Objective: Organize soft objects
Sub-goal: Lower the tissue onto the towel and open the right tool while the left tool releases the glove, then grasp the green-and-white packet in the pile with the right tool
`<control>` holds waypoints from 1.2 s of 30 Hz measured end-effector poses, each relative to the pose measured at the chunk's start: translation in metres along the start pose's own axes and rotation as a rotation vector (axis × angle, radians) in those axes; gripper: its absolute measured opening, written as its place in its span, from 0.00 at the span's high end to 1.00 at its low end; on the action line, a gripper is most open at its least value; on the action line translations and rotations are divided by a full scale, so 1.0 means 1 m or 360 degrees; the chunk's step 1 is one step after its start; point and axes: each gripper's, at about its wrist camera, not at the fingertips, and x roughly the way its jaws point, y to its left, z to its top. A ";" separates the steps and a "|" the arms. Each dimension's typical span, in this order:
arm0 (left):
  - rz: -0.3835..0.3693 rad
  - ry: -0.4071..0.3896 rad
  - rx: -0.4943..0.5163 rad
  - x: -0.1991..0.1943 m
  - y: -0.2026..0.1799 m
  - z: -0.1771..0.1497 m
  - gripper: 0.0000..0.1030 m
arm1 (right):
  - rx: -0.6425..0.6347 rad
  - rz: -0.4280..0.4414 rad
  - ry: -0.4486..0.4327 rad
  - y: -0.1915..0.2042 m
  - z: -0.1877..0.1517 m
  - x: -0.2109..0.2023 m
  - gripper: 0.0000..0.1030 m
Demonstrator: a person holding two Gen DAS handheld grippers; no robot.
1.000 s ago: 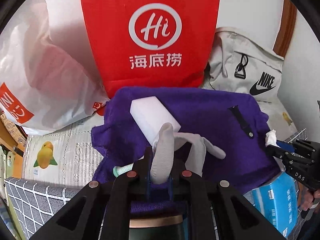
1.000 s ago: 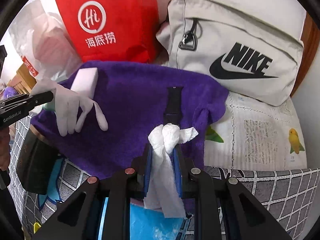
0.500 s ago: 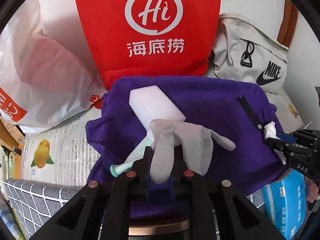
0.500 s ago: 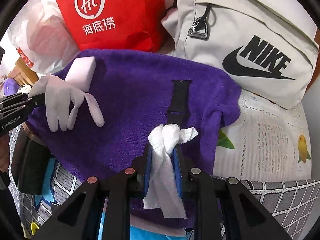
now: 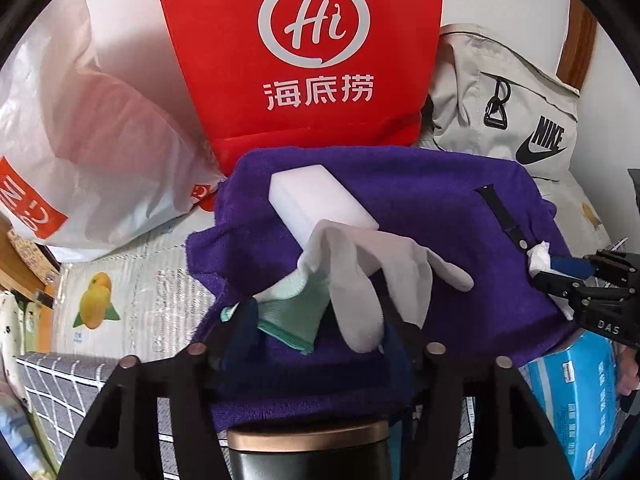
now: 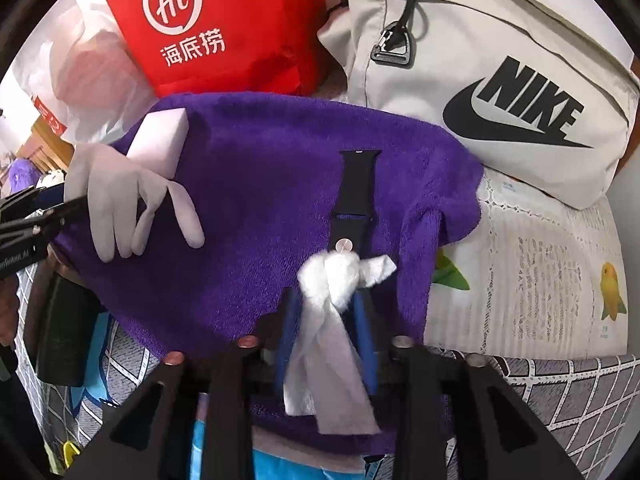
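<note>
I'm easing my left gripper (image 5: 316,320) apart around the limp grey glove (image 5: 372,276) on the purple towel (image 5: 420,200). My right gripper (image 6: 328,320) has been opening around the crumpled white tissue (image 6: 332,280); only its view is showing the black watch strap (image 6: 356,188) in full.

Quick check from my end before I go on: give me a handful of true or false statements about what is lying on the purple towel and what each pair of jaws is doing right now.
1. The white sponge block lies on the purple towel. True.
2. The left gripper is clamped tight on the grey glove. False: its jaws have just been opening, and the glove lies loose between them.
3. The black strap lies on the towel. True.
4. The right gripper has nothing between its jaws. False: a white tissue sits between them; they have just been opening.
5. The red bag lies on top of the towel. False: it stands behind it.
</note>
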 end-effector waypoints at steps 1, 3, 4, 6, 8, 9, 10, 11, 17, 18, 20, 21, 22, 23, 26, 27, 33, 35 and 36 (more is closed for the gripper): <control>0.0009 0.0001 -0.0001 -0.001 0.000 0.000 0.42 | 0.0006 0.0023 -0.0006 0.000 0.000 -0.001 0.58; 0.0026 0.0013 -0.0012 -0.001 0.001 0.000 0.40 | 0.0015 0.0048 -0.0011 -0.001 0.000 -0.003 0.55; 0.0033 0.0019 -0.0020 -0.001 0.002 0.000 0.39 | 0.0010 0.0038 -0.0013 -0.001 0.000 -0.004 0.55; 0.0067 0.0033 -0.0046 -0.003 0.005 -0.002 0.39 | -0.0009 -0.0010 -0.0027 0.002 0.000 -0.009 0.55; 0.0103 0.0039 -0.0063 -0.006 0.008 -0.004 0.39 | -0.0021 -0.0024 -0.0037 0.004 0.000 -0.013 0.55; 0.0119 0.0035 -0.0068 -0.010 0.010 -0.005 0.39 | -0.0022 -0.0028 -0.0046 0.004 -0.001 -0.017 0.55; 0.0127 0.0029 -0.0071 -0.012 0.012 -0.006 0.39 | -0.0021 -0.0036 -0.0053 0.004 -0.001 -0.020 0.55; 0.0134 0.0014 -0.0075 -0.017 0.014 -0.008 0.39 | -0.0020 -0.0050 -0.0066 0.005 -0.002 -0.025 0.55; 0.0099 -0.0057 -0.0068 -0.049 0.021 -0.019 0.39 | 0.0000 -0.0070 -0.0170 0.008 -0.015 -0.061 0.55; 0.0108 -0.0066 -0.0069 -0.056 0.022 -0.022 0.39 | 0.0004 -0.0064 -0.0184 0.009 -0.018 -0.066 0.55; 0.0102 -0.0087 -0.0071 -0.068 0.022 -0.029 0.39 | 0.0004 -0.0040 -0.0210 0.016 -0.025 -0.077 0.55; 0.0100 -0.0088 -0.0076 -0.072 0.023 -0.032 0.39 | -0.0003 -0.0027 -0.0218 0.020 -0.028 -0.082 0.55; 0.0096 -0.0088 -0.0084 -0.078 0.023 -0.038 0.39 | -0.0016 -0.0014 -0.0224 0.025 -0.034 -0.088 0.55; 0.0094 -0.0088 -0.0090 -0.083 0.024 -0.042 0.39 | -0.0029 -0.0006 -0.0228 0.030 -0.037 -0.091 0.55; 0.0038 -0.0098 -0.0127 -0.098 0.026 -0.060 0.39 | -0.0091 0.0046 -0.0229 0.052 -0.056 -0.102 0.55; 0.0022 -0.0102 -0.0143 -0.102 0.026 -0.067 0.39 | -0.0121 0.0068 -0.0228 0.060 -0.064 -0.106 0.55; -0.0023 -0.0069 -0.0189 -0.121 0.025 -0.108 0.39 | -0.0275 0.0121 -0.0188 0.098 -0.095 -0.104 0.55; -0.0019 -0.0055 -0.0203 -0.123 0.025 -0.119 0.39 | -0.0274 0.0141 -0.0167 0.102 -0.100 -0.100 0.55; -0.0027 -0.0049 -0.0212 -0.124 0.026 -0.123 0.39 | -0.0273 0.0153 -0.0155 0.104 -0.102 -0.098 0.55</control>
